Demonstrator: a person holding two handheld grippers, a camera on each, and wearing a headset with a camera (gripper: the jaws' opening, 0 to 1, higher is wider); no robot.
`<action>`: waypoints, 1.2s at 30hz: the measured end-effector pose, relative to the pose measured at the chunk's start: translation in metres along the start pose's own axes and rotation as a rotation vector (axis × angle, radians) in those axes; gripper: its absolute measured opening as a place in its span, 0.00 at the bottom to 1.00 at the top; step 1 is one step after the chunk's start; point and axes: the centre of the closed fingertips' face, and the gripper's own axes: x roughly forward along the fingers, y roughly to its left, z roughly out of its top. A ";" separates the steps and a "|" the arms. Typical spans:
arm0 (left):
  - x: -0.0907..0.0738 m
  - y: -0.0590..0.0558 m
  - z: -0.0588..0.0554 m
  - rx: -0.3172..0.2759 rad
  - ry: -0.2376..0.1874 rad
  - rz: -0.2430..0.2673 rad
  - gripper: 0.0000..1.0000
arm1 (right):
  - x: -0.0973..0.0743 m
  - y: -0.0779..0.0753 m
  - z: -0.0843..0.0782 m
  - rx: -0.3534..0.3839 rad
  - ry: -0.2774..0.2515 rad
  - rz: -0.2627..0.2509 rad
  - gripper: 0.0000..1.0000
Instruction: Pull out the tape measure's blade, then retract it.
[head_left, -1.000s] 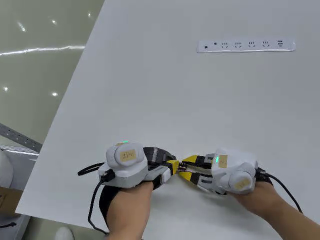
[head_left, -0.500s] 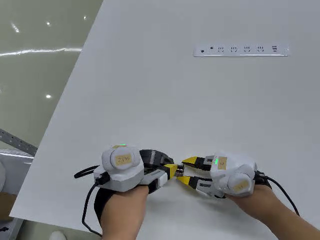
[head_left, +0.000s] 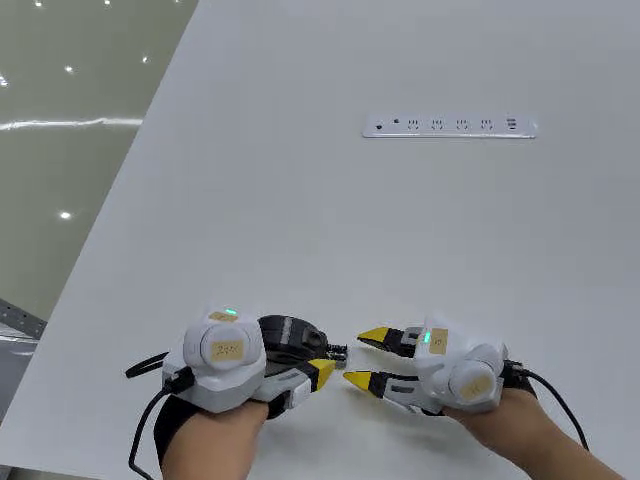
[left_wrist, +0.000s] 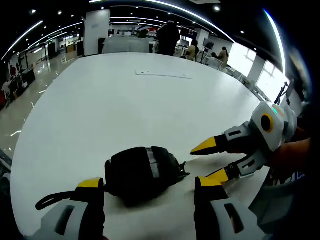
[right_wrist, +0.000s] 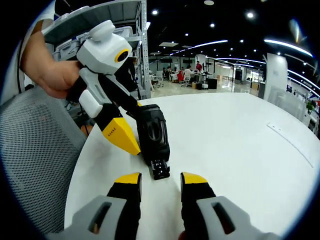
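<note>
A black tape measure (head_left: 290, 338) lies on the white table (head_left: 330, 220) near its front edge. My left gripper (head_left: 314, 360) is shut on the case (left_wrist: 142, 170), one yellow-tipped jaw on each side. In the right gripper view one of its fingers (right_wrist: 122, 134) presses against the case (right_wrist: 154, 131). The blade's end hook (right_wrist: 159, 169) sits at the case mouth, with no blade drawn out. My right gripper (right_wrist: 161, 177) is open just short of the hook, not touching it. From the head camera the right gripper (head_left: 365, 357) faces the left one, a small gap apart.
A white power strip (head_left: 450, 126) lies flat at the far side of the table. The table's left edge (head_left: 120, 190) drops to a shiny floor. A grey mesh chair back (right_wrist: 35, 165) stands close by. A black wrist strap (left_wrist: 52, 199) trails from the case.
The right gripper's jaws have spread wider and drawn a little away from the hook. The left gripper still holds the case. The head camera has tilted, shifting the whole scene.
</note>
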 end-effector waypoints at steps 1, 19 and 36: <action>-0.001 0.000 0.000 0.005 0.000 -0.002 0.71 | -0.002 0.000 0.001 0.004 0.000 -0.002 0.31; -0.020 -0.002 -0.009 0.134 -0.006 -0.072 0.72 | -0.040 -0.001 0.000 0.057 0.031 -0.107 0.41; -0.046 0.005 -0.016 0.218 -0.027 -0.112 0.75 | -0.081 0.004 -0.013 0.091 0.076 -0.181 0.53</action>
